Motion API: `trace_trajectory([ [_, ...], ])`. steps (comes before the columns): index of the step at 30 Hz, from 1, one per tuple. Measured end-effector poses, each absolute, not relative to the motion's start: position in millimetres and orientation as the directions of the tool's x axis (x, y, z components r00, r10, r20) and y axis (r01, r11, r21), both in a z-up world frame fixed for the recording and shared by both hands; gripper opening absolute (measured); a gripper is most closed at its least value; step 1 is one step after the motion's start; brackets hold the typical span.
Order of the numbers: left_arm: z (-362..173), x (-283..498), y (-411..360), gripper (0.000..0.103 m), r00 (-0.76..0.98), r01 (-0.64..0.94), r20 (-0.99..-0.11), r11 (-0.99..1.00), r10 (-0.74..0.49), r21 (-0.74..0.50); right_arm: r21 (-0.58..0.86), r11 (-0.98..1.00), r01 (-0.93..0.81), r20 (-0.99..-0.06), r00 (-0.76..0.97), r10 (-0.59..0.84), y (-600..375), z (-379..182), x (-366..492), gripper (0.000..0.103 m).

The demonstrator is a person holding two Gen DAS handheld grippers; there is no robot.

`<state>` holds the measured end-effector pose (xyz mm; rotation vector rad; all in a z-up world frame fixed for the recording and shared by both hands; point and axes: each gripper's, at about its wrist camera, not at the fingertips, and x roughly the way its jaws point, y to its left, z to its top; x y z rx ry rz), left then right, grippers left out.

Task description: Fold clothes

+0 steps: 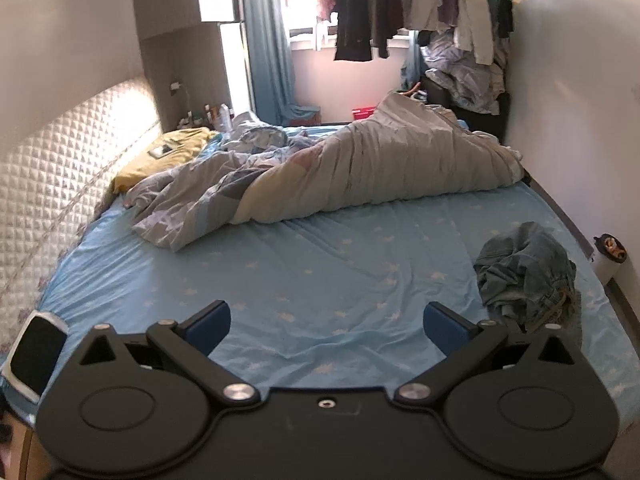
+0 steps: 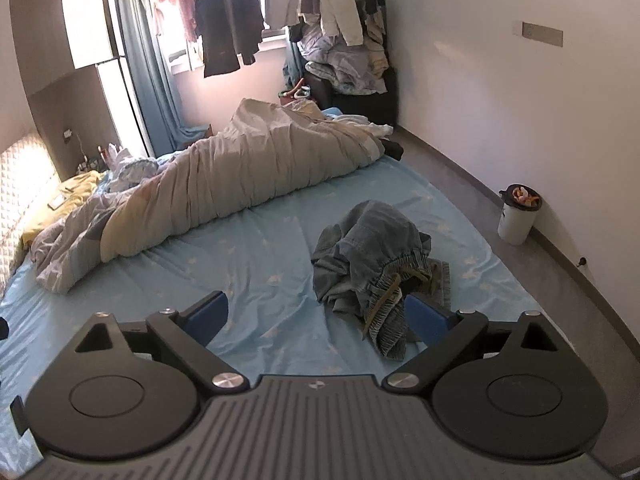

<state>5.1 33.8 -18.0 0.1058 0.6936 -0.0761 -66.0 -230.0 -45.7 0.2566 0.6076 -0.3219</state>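
A crumpled pair of blue denim jeans [image 2: 376, 264] lies in a heap on the light blue bed sheet [image 2: 260, 256], near the bed's right edge. In the left wrist view the jeans [image 1: 528, 272] sit to the right of my left gripper [image 1: 326, 324], which is open above bare sheet with nothing between its blue pads. My right gripper [image 2: 318, 314] is open too, hovering just short of the heap. Its right finger [image 2: 426, 318] is close beside the jeans' elastic waistband, which partly overlaps it in the view.
A bunched grey duvet [image 1: 360, 168] lies across the far half of the bed, with a yellow pillow [image 1: 164, 156] by the quilted headboard [image 1: 60, 168]. A white bin [image 2: 518, 216] stands on the floor by the right wall. Clothes hang at the window. A phone [image 1: 34, 354] sits at the left.
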Motion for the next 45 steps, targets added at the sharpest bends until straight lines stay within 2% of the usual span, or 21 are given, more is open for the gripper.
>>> trace_trajectory([
  [10, -33.3, 11.4, 41.7, 0.103, 0.753, 0.251, -0.636, 0.967, -0.166, 0.045, 0.133, 0.897, 0.422, -0.574, 0.771, -0.277, -214.4, -46.3, -72.9, 0.096],
  [14, -38.5, 15.4, 44.8, 0.103, 0.74, 0.291, -0.636, 0.957, -0.217, 0.012, 0.148, 0.879, 0.453, -0.566, 0.768, -0.301, -212.2, -45.5, -76.0, 0.09],
  [21, -48.7, 24.5, 34.1, 0.102, 0.712, 0.381, -0.627, 0.924, -0.315, -0.031, 0.152, 0.863, 0.482, -0.569, 0.757, -0.323, -216.5, -47.9, -77.7, 0.09],
  [23, -53.3, 28.1, 22.7, 0.101, 0.704, 0.407, -0.627, 0.913, -0.334, -0.029, 0.16, 0.862, 0.481, -0.576, 0.754, -0.315, -224.4, -49.6, -75.0, 0.085],
  [27, -63.9, 36.2, -7.9, 0.098, 0.678, 0.462, -0.634, 0.886, -0.372, -0.027, 0.16, 0.872, 0.463, -0.581, 0.758, -0.296, -251.8, -56.5, -63.0, 0.08],
  [30, -78.4, 45.9, -41.7, 0.089, 0.646, 0.491, -0.658, 0.871, -0.387, -0.03, 0.175, 0.875, 0.451, -0.598, 0.755, -0.269, -285.8, -66.4, -47.3, 0.075],
  [32, -88.7, 52.5, -67.8, 0.086, 0.629, 0.502, -0.672, 0.864, -0.391, -0.033, 0.176, 0.883, 0.436, -0.612, 0.751, -0.249, -313.7, -73.7, -33.4, 0.068],
  [39, -135.4, 75.3, -170.4, 0.08, 0.604, 0.516, -0.703, 0.857, -0.375, -0.014, 0.208, 0.909, 0.361, -0.655, 0.741, -0.144, -410.5, -113.6, 16.7, 0.065],
  [41, -154.5, 83.0, -197.7, 0.076, 0.588, 0.521, -0.723, 0.854, -0.363, -0.005, 0.237, 0.913, 0.332, -0.676, 0.732, -0.09, -434.5, -132.1, 30.8, 0.056],
  [45, -192.7, 98.3, -252.4, 0.066, 0.556, 0.532, -0.759, 0.847, -0.338, 0.012, 0.294, 0.899, 0.325, -0.731, 0.682, -0.008, -476.8, -170.5, 56.2, 0.047],
])
